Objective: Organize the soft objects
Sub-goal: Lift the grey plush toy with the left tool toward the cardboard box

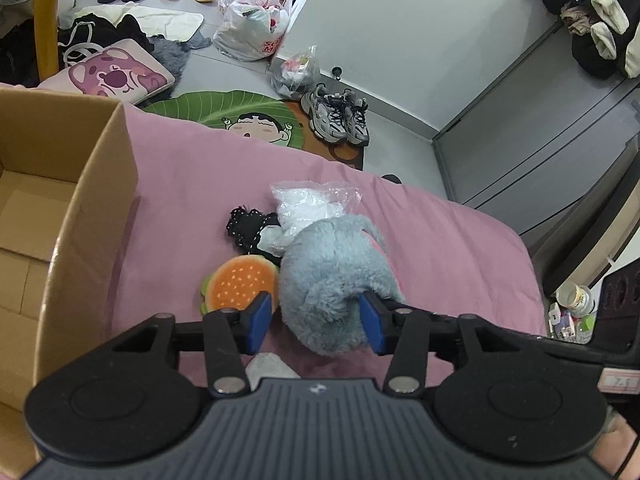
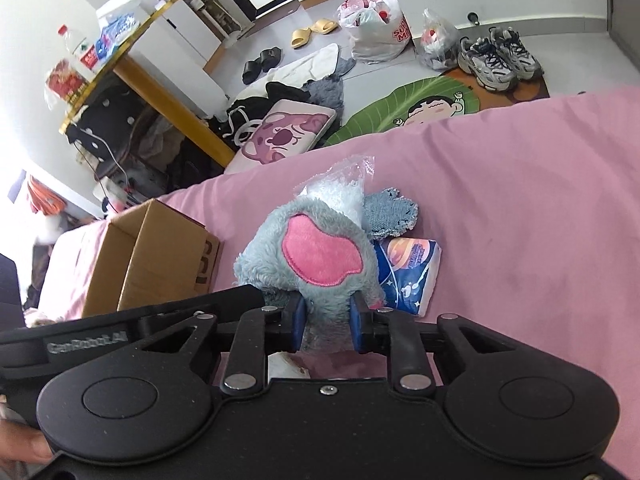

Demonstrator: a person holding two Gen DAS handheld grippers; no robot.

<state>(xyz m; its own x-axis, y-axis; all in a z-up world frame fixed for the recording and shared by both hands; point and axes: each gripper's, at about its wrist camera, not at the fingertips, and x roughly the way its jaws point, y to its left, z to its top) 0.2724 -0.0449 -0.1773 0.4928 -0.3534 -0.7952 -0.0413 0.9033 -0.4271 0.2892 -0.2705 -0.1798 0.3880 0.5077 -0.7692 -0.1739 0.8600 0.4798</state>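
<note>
right up close, our left gripper (image 1: 316,326) has its blue pads spread wide around the near end of the fluffy grey-blue plush toy (image 1: 332,276), one pad on each side, and we cannot tell if they are pressing it. over on the other side, our right gripper (image 2: 327,326) is clamped on the same fluffy grey-blue plush toy (image 2: 312,256), blue pads sunk into the fur just below its pink felt ear patch (image 2: 320,256). the toy sits on the pink bedspread (image 1: 440,240). beside it we see a round orange burger-shaped cushion (image 1: 240,284), a black dotted fabric piece (image 1: 246,226) and a clear plastic bag of white stuffing (image 1: 312,204). on its far side lie a frayed denim patch (image 2: 394,214) and a blue printed tissue pack (image 2: 412,276). the open brown cardboard box (image 1: 100,208) stands on the bed, near the pile.
</note>
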